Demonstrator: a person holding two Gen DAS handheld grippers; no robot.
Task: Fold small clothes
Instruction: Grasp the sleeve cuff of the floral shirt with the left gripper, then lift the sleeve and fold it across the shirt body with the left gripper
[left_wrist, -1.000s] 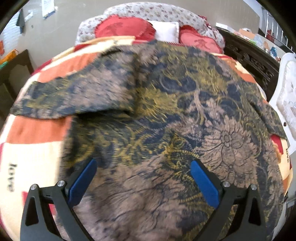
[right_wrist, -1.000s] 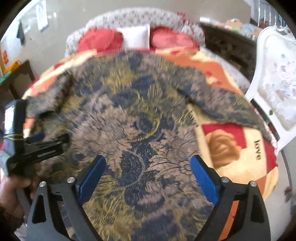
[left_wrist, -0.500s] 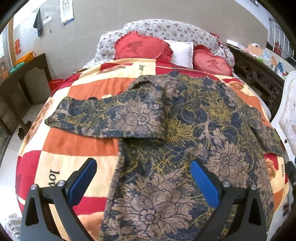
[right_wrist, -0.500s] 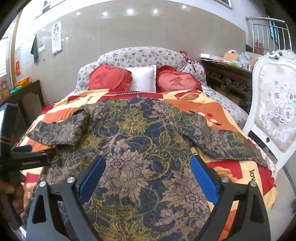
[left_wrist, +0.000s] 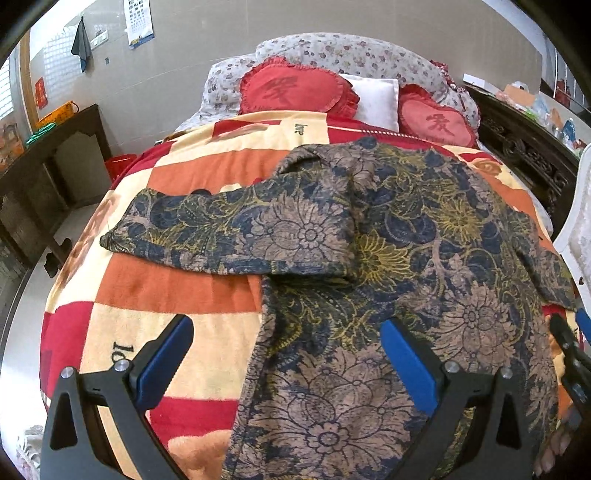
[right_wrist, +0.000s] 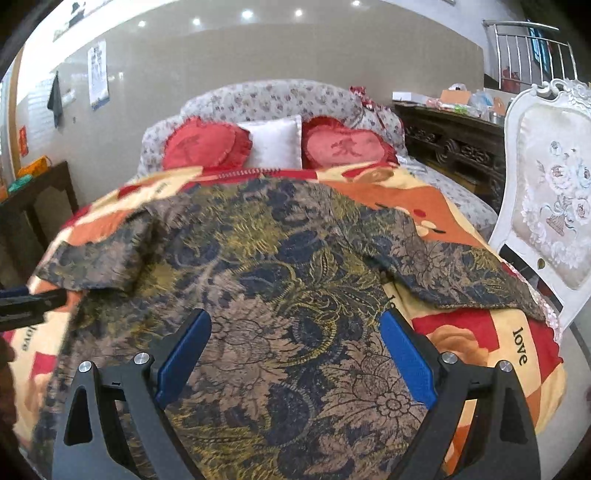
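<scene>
A dark blue, tan and yellow floral garment (left_wrist: 388, 266) (right_wrist: 280, 280) lies spread flat on the bed, its sleeves stretched out to the left (left_wrist: 207, 232) and right (right_wrist: 461, 273). My left gripper (left_wrist: 284, 343) hovers above the garment's lower left edge, open, with nothing between its blue pads. Over the lower middle of the garment my right gripper (right_wrist: 295, 339) also stands open and empty. The other gripper's black tip shows at the right edge of the left wrist view (left_wrist: 569, 354) and at the left edge of the right wrist view (right_wrist: 29, 302).
The bed carries an orange, red and cream patchwork blanket (left_wrist: 177, 288), with two red heart cushions (left_wrist: 295, 88) and a white pillow (right_wrist: 273, 144) at its head. A white upholstered chair (right_wrist: 546, 206) stands at the right. Dark wooden furniture flanks the bed (left_wrist: 48, 166) (right_wrist: 454, 147).
Both grippers have pulled back and up from the garment; far more of the bed and room is in view. The garment lies still and both grippers stay open.
</scene>
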